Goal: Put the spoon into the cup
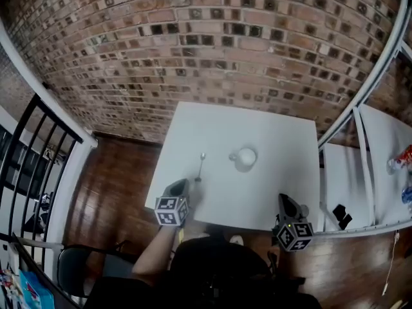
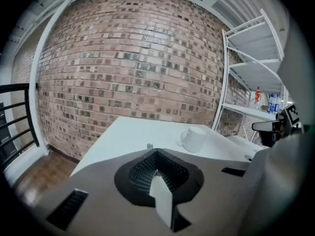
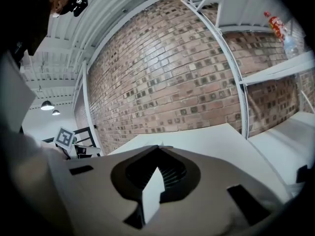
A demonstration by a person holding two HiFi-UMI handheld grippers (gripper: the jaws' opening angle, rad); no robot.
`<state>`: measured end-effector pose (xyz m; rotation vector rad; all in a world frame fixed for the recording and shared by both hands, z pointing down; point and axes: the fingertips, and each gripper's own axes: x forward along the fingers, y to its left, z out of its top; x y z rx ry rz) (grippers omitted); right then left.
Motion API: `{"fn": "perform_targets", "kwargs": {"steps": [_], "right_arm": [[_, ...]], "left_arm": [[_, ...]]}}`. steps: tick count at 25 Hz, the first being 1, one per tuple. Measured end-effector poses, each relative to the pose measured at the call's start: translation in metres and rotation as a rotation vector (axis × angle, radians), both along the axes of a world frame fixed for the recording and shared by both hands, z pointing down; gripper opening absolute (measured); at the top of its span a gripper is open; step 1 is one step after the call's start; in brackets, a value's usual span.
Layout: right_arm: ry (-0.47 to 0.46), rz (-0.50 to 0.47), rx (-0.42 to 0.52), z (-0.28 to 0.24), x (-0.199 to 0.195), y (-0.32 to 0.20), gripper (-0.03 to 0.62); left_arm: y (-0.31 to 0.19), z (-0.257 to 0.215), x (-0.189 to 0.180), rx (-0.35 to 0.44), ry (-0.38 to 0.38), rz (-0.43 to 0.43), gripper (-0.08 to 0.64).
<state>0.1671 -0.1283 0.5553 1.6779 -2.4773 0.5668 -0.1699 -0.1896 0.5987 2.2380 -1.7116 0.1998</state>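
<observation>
One white square worktop [image 1: 270,192] stands off the brick wall [image 1: 193,44], bare and smooth on every side of the cup [image 1: 245,158]. There is one cup, round, white and handled, sitting well in from all four edges. One slim metal spoon [image 1: 201,166] lies flat just left of the cup, apart from it, bowl toward the wall. There are two tongs. The left tongs [image 1: 183,187] are pressed together over the near edge, their tip just beside the spoon's handle end. The right tongs [image 1: 284,203], also pressed together and holding nothing, hang near-right of the cup at the worktop's corner.
</observation>
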Motion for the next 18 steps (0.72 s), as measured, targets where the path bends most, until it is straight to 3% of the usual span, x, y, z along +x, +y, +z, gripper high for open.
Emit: {"fn": "perform_targets", "kwargs": {"steps": [14,17,18], "right_arm": [[-0.014,0.053,-0.105,0.030,0.012,0.018,0.005],[-0.016,0.067,-0.115,0.032,0.015,0.022,0.005],[-0.016,0.075,-0.118,0.032,0.017,0.024,0.005]], "left_arm": [[-0.028,0.082,0.023,-0.261,-0.035,0.010,0.025],[-0.033,0.095,0.028,-0.311,-0.068,0.010,0.161],[-0.035,0.098,0.028,-0.317,-0.076,0.001,0.164]]}}
